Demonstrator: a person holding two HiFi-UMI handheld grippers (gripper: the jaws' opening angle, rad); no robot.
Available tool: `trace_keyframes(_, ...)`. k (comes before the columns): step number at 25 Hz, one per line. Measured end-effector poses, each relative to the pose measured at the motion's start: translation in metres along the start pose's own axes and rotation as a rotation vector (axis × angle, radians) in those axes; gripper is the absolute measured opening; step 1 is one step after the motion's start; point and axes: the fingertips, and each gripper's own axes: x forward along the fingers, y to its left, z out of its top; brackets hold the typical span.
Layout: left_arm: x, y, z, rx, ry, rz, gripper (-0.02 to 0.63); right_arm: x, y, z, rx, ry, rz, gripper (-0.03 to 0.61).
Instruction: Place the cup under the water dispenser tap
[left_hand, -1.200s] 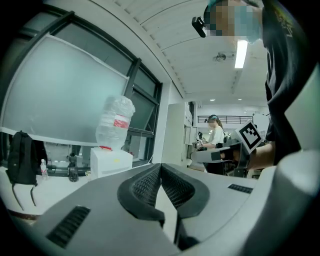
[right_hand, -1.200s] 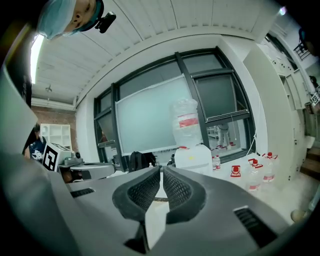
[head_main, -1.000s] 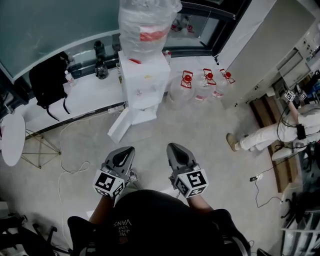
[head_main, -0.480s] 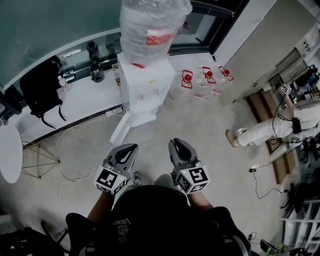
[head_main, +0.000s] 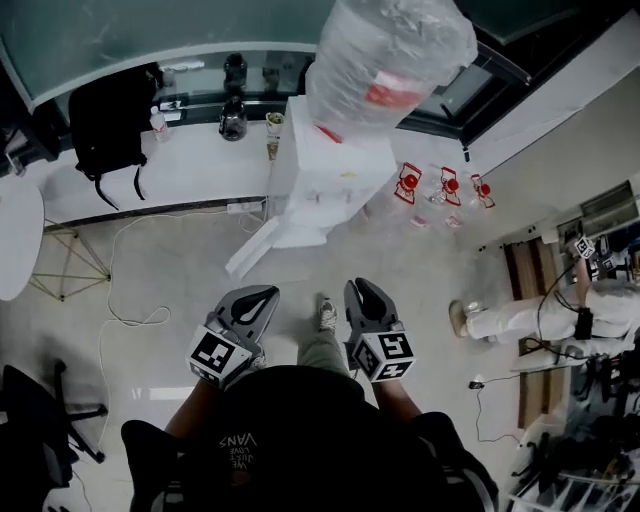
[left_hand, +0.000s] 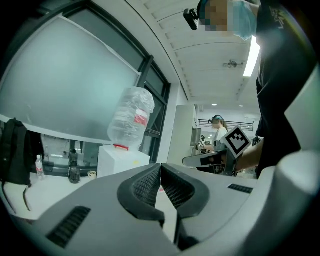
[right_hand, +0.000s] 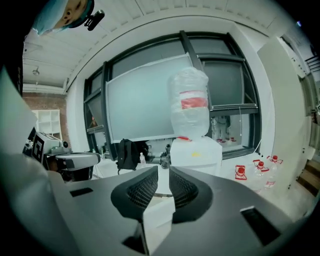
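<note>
The left hand-held gripper (head_main: 268, 293) and the right hand-held gripper (head_main: 356, 286) are both closed, with nothing in them. What looks like the cup (head_main: 272, 124) sits far ahead on the table (head_main: 190, 178), just left of the dispenser (head_main: 325, 175). It is almost straight ahead of the left one, which is nearer.

The head camera sits above the person and looks steeply down. The left gripper (head_main: 262, 295) and right gripper (head_main: 357, 287) lie close below it, and the white box-shaped water dispenser (head_main: 320, 170) stands well ahead of their tips. Each gripper camera rides low behind its own jaws and looks almost level along them. Both see the dispenser far off, left of the left gripper's jaw line and just right of the right gripper's. All three views share the dispenser and the black fabric backpack (head_main: 110, 120) further left.
</note>
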Motion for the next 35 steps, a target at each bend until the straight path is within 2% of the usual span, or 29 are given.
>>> trace_keyframes(3, 0.011, 0.011, -0.004, -0.023, -0.013, 0.051, 0.020, 0.024, -0.012, -0.006, -0.036, 0.053, 0.043, 0.054)
trace_keyframes(6, 0.027, 0.020, -0.011, -0.053, -0.026, 0.105, 0.020, 0.050, -0.028, -0.012, -0.076, 0.113, 0.095, 0.124)
trace_keyframes(8, 0.038, 0.029, -0.019, -0.087, -0.025, 0.151, 0.020, 0.070, -0.038, -0.017, -0.095, 0.156, 0.131, 0.146)
trace_keyframes(17, 0.092, 0.088, -0.081, -0.191, -0.011, 0.282, 0.020, 0.167, -0.097, -0.077, -0.223, 0.330, 0.188, 0.156)
trace_keyframes(22, 0.103, 0.116, -0.131, -0.236, 0.012, 0.345, 0.020, 0.217, -0.111, -0.146, -0.343, 0.460, 0.225, 0.156)
trace_keyframes(29, 0.107, 0.165, -0.220, -0.231, 0.025, 0.363, 0.020, 0.299, -0.135, -0.285, -0.474, 0.665, 0.161, 0.156)
trace_keyframes(35, 0.119, 0.181, -0.310, -0.270, 0.030, 0.362, 0.020, 0.357, -0.172, -0.389, -0.640, 0.751, 0.136, 0.156)
